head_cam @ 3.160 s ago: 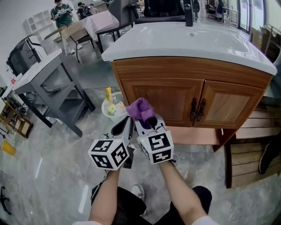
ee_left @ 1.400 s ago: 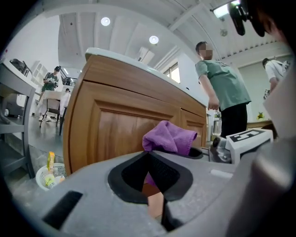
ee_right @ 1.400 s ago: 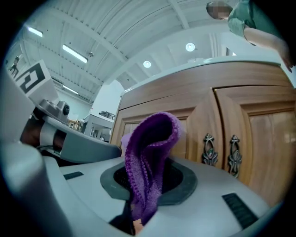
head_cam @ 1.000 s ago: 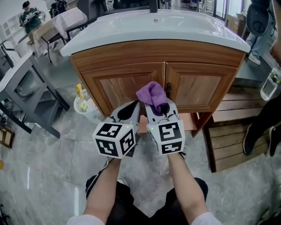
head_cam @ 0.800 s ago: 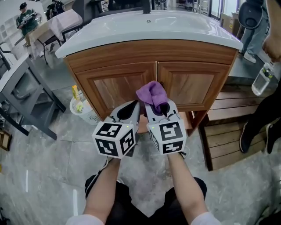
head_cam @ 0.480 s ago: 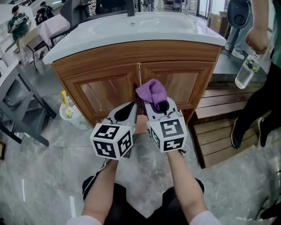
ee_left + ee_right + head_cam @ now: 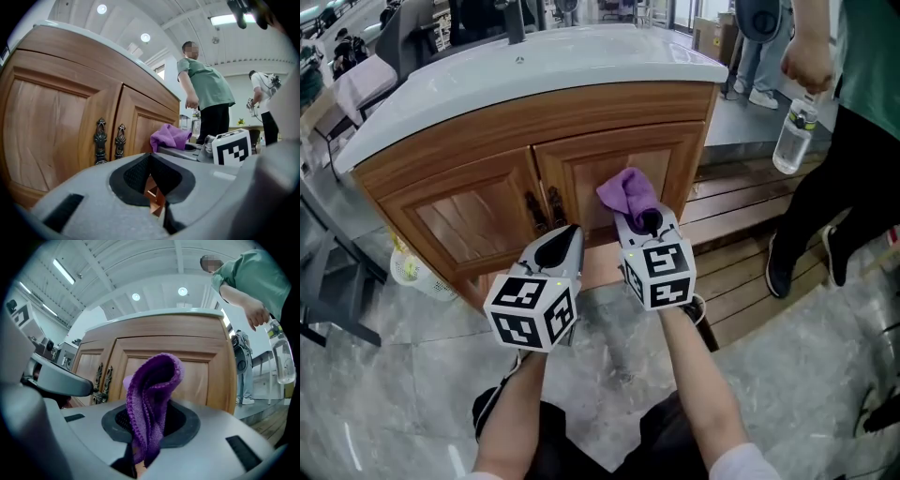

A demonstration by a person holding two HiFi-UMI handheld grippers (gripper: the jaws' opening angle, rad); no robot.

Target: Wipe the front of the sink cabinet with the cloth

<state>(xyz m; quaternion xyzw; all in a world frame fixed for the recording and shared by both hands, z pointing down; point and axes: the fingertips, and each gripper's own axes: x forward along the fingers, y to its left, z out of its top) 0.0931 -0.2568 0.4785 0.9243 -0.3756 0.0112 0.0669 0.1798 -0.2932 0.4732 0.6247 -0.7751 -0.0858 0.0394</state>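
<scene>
Head view: both grippers are held low in front of the wooden sink cabinet (image 7: 487,155), below its white basin top (image 7: 534,66).

Right gripper (image 7: 643,221): fingers clamped on the purple knitted cloth (image 7: 626,192). A folded lobe of the cloth (image 7: 152,399) stands up and forward out of the fingers, its long axis roughly along the gripper's reach.

Left gripper (image 7: 565,236): fingers drawn together, nothing between them. It sits just beside the right gripper, under the pair of dark metal door handles (image 7: 541,208).

Key relation: the right-hand door (image 7: 623,159) lies straight ahead of the cloth, filling the right gripper view behind it. The cloth overlaps the door's lower panel in the head view. I cannot tell if it touches the wood.

Judgement: wiping not yet begun. The right gripper is the working one, and the next move is a push forward until the lobe presses flat on the panel.

Bystander with a clear bottle (image 7: 790,141) stands to the right, well apart.
</scene>
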